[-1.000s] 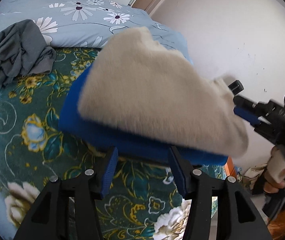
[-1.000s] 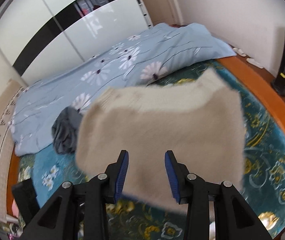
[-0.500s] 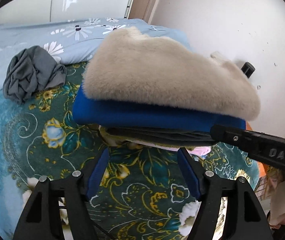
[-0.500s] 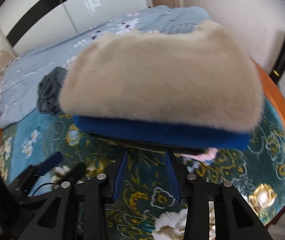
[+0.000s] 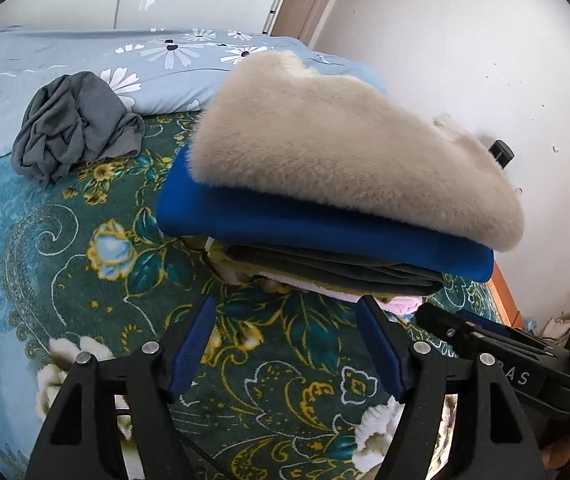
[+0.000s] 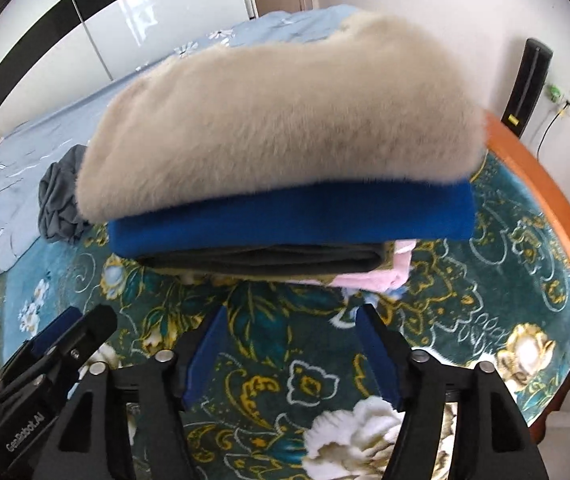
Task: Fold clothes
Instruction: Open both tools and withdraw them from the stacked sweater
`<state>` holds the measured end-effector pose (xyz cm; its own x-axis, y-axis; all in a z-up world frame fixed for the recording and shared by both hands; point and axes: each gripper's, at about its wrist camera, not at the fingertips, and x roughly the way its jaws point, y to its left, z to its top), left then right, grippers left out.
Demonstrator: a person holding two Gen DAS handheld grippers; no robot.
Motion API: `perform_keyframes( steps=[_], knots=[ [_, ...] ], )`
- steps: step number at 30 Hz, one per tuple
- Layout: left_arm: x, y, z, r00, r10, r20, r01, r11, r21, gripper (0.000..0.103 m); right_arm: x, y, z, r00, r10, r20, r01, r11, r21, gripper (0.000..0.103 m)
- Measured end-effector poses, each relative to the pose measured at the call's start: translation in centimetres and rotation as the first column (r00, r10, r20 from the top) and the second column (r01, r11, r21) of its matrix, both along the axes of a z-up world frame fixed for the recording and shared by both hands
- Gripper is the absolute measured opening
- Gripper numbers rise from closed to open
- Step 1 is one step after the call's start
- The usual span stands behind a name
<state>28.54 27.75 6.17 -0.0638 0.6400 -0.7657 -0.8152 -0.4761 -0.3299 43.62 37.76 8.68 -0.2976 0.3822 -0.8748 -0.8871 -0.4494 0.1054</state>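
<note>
Left gripper (image 5: 285,316) spread, holding nothing; right gripper (image 6: 291,326) likewise, both low before the stack | beige fleece (image 5: 341,152) folded atop blue garment (image 5: 309,224), long axis left-right, lower layers hard to identify | floral bedspread (image 5: 85,264); crumpled grey garment (image 5: 73,124) far left; white wall (image 5: 465,52) right
</note>
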Motion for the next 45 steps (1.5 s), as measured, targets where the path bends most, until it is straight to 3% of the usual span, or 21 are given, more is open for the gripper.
perform_keyframes(
  steps=[2, 12, 31, 45],
  knots=[
    [0.05, -0.02, 0.03, 1.000, -0.003, 0.001, 0.003, 1.000, 0.006, 0.081, -0.23, -0.12, 0.13, 1.000, 0.010, 0.005, -0.010, 1.000, 0.013, 0.075],
    [0.17, -0.37, 0.39, 1.000, -0.008, 0.006, 0.008, 0.999, 0.033, 0.082, -0.78, -0.54, 0.27, 0.999, 0.037, 0.005, -0.037, 0.999, 0.000, 0.088],
    [0.60, -0.62, 0.85, 1.000, -0.004, 0.005, 0.004, 0.999, 0.039, 0.083, -0.67, -0.38, 0.33, 1.000, 0.025, 0.015, -0.025, 1.000, 0.000, 0.103],
    [0.68, -0.70, 0.84, 1.000, -0.002, 0.017, 0.002, 0.999, 0.047, 0.083, -0.92, -0.44, 0.29, 0.998, 0.047, 0.030, -0.046, 0.999, -0.002, 0.103]
  ],
)
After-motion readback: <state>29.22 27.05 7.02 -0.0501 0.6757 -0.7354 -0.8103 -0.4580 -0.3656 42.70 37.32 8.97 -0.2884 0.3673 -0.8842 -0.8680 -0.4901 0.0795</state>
